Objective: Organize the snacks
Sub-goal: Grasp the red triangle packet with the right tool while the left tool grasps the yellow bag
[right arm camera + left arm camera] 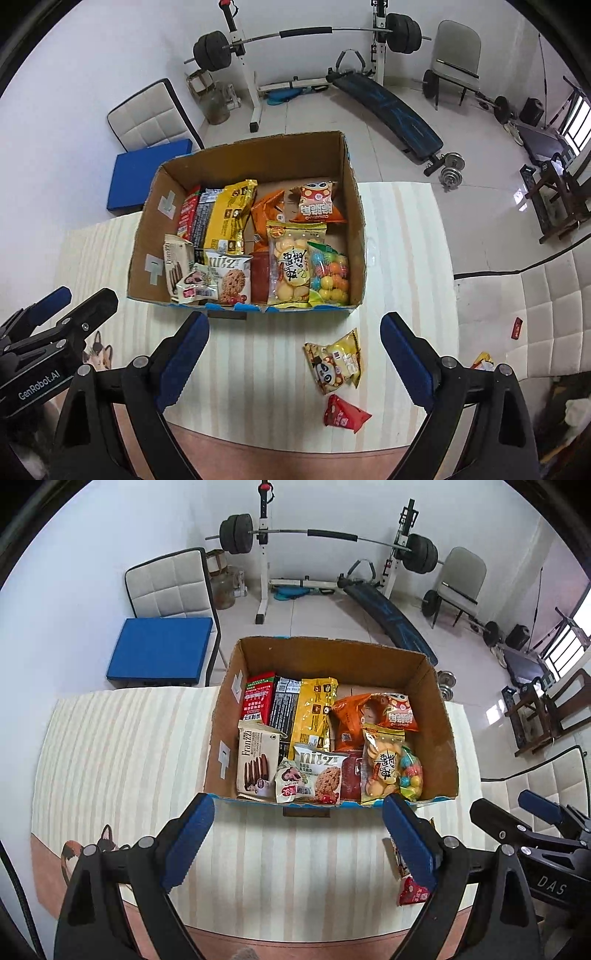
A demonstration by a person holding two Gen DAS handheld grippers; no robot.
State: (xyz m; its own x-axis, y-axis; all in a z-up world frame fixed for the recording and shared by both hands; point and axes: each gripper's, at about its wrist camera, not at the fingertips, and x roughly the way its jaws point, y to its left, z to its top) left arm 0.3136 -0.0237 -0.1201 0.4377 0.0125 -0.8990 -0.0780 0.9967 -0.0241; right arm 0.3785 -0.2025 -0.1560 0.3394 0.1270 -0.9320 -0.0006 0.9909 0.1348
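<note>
A cardboard box [441,716] [354,192] stands on the striped table, packed with several snack packets, among them a Franzzi biscuit pack [256,762] and a bag of coloured balls [328,273]. My left gripper [299,843] hovers open over bare tablecloth just in front of the box, nothing between its fingers. My right gripper [295,362] is open too, above the table's near edge. Between its fingers on the cloth lie a yellow panda packet [336,362] and a small red packet [343,411] [412,891], neither touched.
White padded chairs stand at the left [170,587] and right [524,325]; a small red item [517,328] lies on the right one. A blue cushion [162,648], a barbell rack [321,535] and a sit-up bench [388,107] fill the floor behind.
</note>
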